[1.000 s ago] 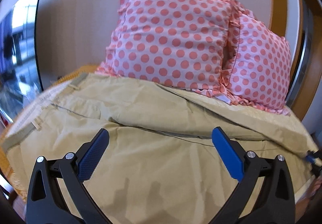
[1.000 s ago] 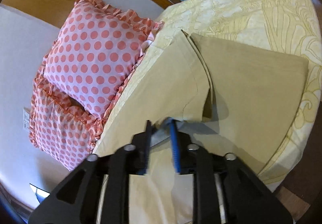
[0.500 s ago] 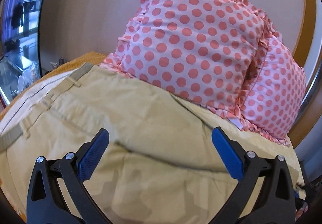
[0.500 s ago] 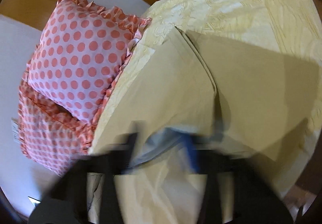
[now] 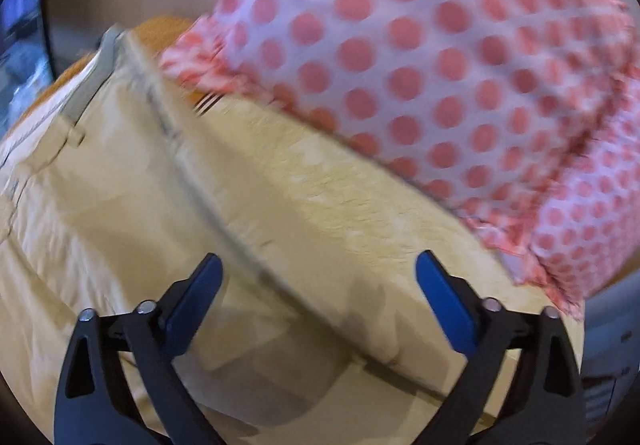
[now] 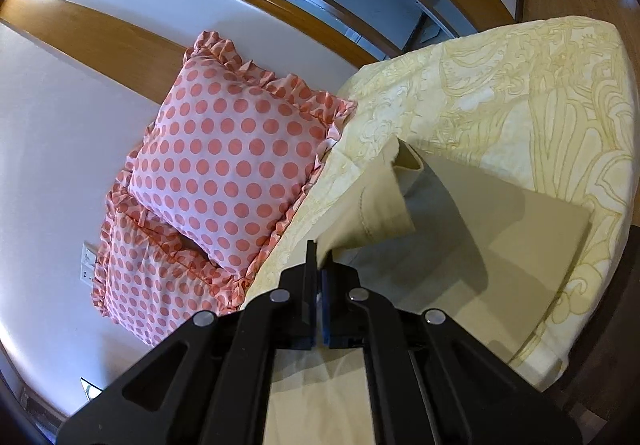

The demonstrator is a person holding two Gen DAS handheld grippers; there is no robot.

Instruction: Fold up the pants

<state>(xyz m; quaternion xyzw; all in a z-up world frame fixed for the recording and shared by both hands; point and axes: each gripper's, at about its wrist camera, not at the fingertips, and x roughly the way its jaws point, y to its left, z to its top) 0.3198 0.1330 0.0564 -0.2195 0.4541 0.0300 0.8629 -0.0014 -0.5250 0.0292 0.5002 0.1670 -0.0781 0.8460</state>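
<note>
Right gripper (image 6: 319, 265): jaws together, clamped on an edge of the khaki pants (image 6: 500, 245). One second ago the jaws stood slightly apart at this edge; half a second ago the view was motion-blurred; now the blue pads meet on cloth. The pinched leg (image 6: 380, 205) has lifted off the lower layer and curls over, its hem opening showing at the far end. Judgement: the grasp is done and a fold-over of this leg is under way.

Left gripper (image 5: 318, 273): jaws wide apart, holding nothing, hovering above the fabric. Its view has swung right and nearer over the last second; the polka-dot pillow (image 5: 440, 65) now fills the upper right and the frame is blurred, so the tool is moving. A long seam (image 5: 208, 197) of the pants runs between its fingers, from the near centre to the far left where the waistband (image 5: 90, 81) lies.

Position: pants lie flat on the yellow patterned bedspread (image 6: 520, 93), just beside two pink pillows (image 6: 224, 173) at the wall side.

Orientation: long axis runs along the bed's edge parallel to the pillows. Waistband end points to the left-hand end, leg hems to the right-hand end. The lower leg remains flat, its square hem near the bedspread's right edge.

Judgement: the left tool's likely target is the seam edge.
</note>
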